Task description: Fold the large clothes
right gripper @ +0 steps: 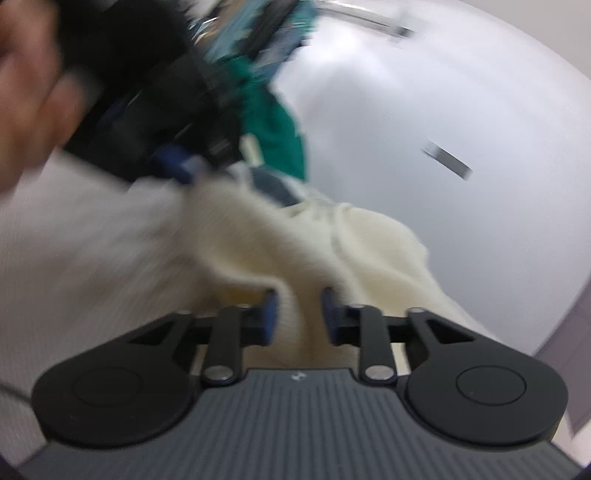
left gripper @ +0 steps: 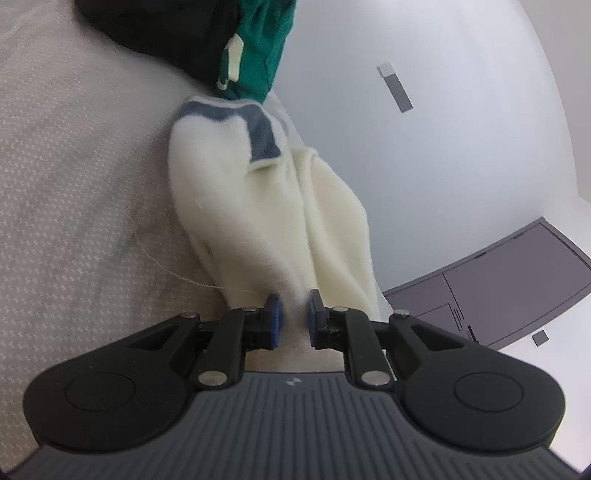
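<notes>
L wrist view: left tongs (left gripper: 294,317) pinch a fold of the cream fleece garment (left gripper: 236,206), blue pads (left gripper: 274,319) narrow w/ cloth between; garment stretches away over beige patterned surface (left gripper: 74,184), grey-blue trim at far end; green garment (left gripper: 258,48) and a dark one (left gripper: 155,29) beyond. R wrist view, blurred: right tongs (right gripper: 298,315) narrow, cream cloth (right gripper: 332,243) runs between pads, firm grip can't tell; left tongs' pad (right gripper: 173,164) also on the garment; a hand (right gripper: 33,99) top left.
</notes>
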`<state>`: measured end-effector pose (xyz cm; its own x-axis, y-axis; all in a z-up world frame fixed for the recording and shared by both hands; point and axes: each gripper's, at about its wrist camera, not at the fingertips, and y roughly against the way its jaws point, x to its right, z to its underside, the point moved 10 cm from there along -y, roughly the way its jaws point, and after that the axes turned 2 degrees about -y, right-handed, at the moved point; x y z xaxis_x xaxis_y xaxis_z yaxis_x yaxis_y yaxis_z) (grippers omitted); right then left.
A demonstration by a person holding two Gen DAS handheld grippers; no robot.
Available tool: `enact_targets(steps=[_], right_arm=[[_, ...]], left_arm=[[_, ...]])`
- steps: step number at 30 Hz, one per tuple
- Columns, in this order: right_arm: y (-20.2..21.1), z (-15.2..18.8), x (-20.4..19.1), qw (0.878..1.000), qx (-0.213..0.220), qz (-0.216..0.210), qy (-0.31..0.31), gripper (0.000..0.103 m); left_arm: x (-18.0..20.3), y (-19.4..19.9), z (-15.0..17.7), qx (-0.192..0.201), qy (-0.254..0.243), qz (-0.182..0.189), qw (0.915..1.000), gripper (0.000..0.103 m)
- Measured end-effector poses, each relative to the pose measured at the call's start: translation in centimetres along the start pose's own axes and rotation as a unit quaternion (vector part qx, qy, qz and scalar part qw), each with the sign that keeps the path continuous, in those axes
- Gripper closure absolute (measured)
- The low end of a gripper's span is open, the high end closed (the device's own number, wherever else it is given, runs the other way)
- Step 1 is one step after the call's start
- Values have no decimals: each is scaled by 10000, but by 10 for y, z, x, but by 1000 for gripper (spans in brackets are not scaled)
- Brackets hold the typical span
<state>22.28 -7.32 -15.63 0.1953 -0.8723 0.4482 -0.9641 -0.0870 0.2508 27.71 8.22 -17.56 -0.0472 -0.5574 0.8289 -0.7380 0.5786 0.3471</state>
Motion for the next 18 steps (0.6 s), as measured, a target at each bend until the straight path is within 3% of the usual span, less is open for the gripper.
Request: enact_targets(steps=[2, 5, 10, 13, 18], right_arm=[[5, -9, 20, 9987, 51, -27, -502, 92], [5, -18, 42, 9909, -34, -361, -1295, 95], [-5, -23, 69, 9599, -218, -1084, -2577, 96], [-13, -17, 79, 9445, -347, -1225, -3028, 96], [-23, -10, 83, 9167, -510, -1588, -3630, 96]], left_arm=[[4, -2, 2, -38, -128, -4, 9999, 84], [10, -3, 6, -101, -326, -33, 9994, 80], [15, 7, 14, -129, -707, -242, 9971, 66], [28, 18, 23, -97, -1360, -452, 9896, 52], [66, 17, 47, -159, -2490, -386, 9676, 34]])
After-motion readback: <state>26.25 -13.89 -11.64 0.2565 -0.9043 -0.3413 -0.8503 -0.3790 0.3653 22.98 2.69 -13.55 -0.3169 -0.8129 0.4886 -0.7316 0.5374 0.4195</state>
